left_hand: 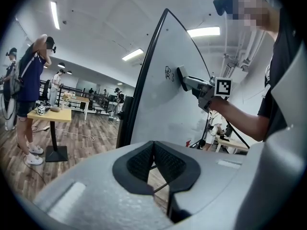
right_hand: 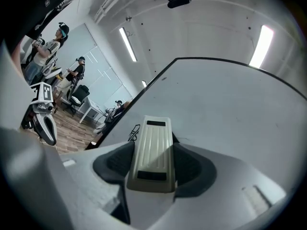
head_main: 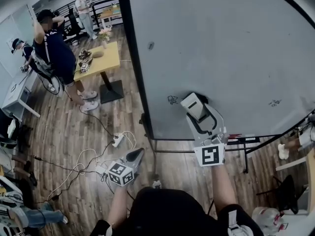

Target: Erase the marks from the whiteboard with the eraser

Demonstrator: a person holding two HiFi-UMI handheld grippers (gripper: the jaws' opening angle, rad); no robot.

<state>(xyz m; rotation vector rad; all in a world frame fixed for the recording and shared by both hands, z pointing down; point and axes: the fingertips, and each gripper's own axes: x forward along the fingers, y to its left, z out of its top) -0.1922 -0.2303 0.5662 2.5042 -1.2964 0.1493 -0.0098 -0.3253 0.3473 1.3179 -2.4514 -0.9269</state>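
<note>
The big whiteboard (head_main: 221, 48) stands upright before me. It bears a black scribble (head_main: 172, 100) low at the left, another scribble (head_main: 274, 103) at the right and a small spot (head_main: 150, 45) higher up. My right gripper (head_main: 198, 111) is shut on the cream ribbed eraser (head_main: 193, 104), which rests against the board just right of the left scribble. In the right gripper view the eraser (right_hand: 153, 152) sits between the jaws, with the scribble (right_hand: 135, 132) just beyond it. The left gripper (head_main: 138, 155) hangs low over the floor, off the board, shut on nothing (left_hand: 153, 164).
Left of the board stands a yellow table (head_main: 101, 60), with people around it. A power strip (head_main: 117, 140) and cables lie on the wooden floor. The board's stand bar (head_main: 197, 151) runs below its lower edge. A chair (head_main: 288, 193) is at the right.
</note>
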